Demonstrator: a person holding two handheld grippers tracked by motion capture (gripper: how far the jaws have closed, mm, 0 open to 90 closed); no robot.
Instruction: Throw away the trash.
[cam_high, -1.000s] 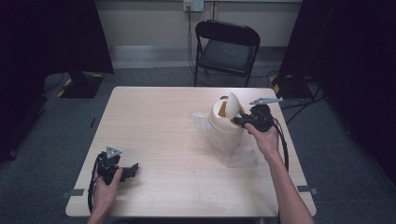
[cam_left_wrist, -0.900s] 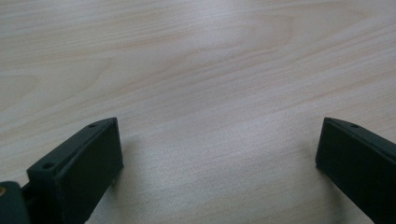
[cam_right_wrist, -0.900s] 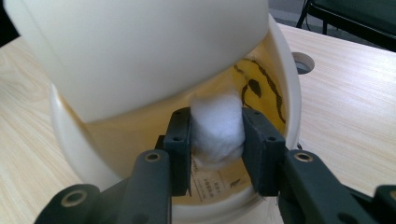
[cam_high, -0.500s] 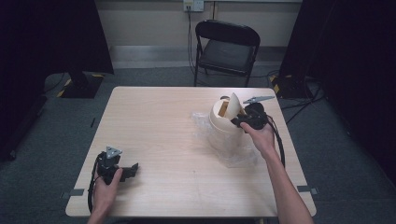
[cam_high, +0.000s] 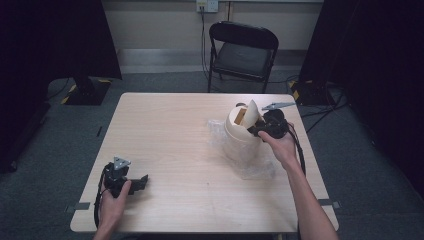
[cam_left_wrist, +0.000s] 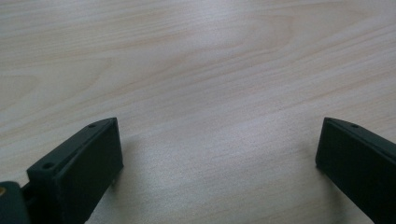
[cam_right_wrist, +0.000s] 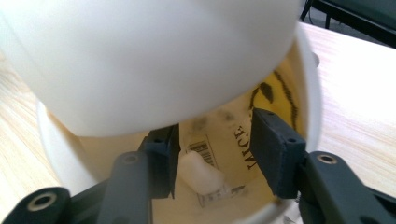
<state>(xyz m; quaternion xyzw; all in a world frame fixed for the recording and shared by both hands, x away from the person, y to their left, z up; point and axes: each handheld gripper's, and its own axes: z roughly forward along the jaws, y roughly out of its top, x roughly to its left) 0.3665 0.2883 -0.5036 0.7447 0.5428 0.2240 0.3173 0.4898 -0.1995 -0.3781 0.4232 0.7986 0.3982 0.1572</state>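
Item: cream tub, upright on the right half of the bench, standing on a sheet of crumpled clear plastic wrap. A pale rounded lid flap stands tilted over its mouth; in the right gripper view this flap covers the upper half of the opening. Inside wall yellowish, printed with black lettering and a barcode label. A small white lump lies inside the tub near the label; what it is cannot be told, the view being blurred.

Right hand-held gripper: at the tub's rim on its far right side, jaws pointing into the mouth. Its jaws have just been opening and stand narrowly parted; nothing is pressed between the pads, though the white lump lies between and below them.

Left hand-held gripper: near the front left corner of the bench, well apart from the tub, resting low over bare wood. Jaws wide apart, holding nothing.

Surroundings: black folding chair beyond the far edge of the bench; grey carpet floor.
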